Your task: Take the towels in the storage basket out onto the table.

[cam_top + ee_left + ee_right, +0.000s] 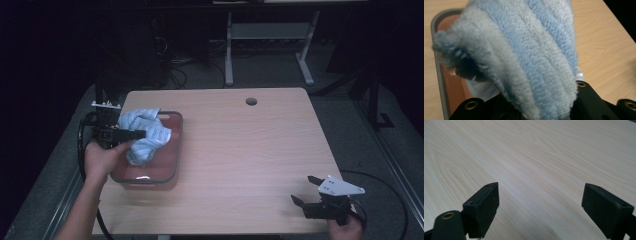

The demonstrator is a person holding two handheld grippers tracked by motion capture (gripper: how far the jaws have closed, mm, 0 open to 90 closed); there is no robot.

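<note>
A light blue fluffy towel (150,137) hangs bunched over a reddish see-through bin (178,145) with a grey rim, at the table's left side. My left gripper (142,134) is shut on the towel and holds it above the bin. In the left gripper view the towel (529,50) hides most of the left gripper (536,111), with the bin (436,23) below at the left. My right gripper (302,189) rests open near the table's front right corner. In the right gripper view the right gripper (541,195) has bare wood between its jaws.
The wooden table (250,145) has a round cable hole (251,101) near its far edge. Behind it stand the white legs of another desk (229,50) and floor cables (170,70). A black cable (380,185) trails off the right gripper.
</note>
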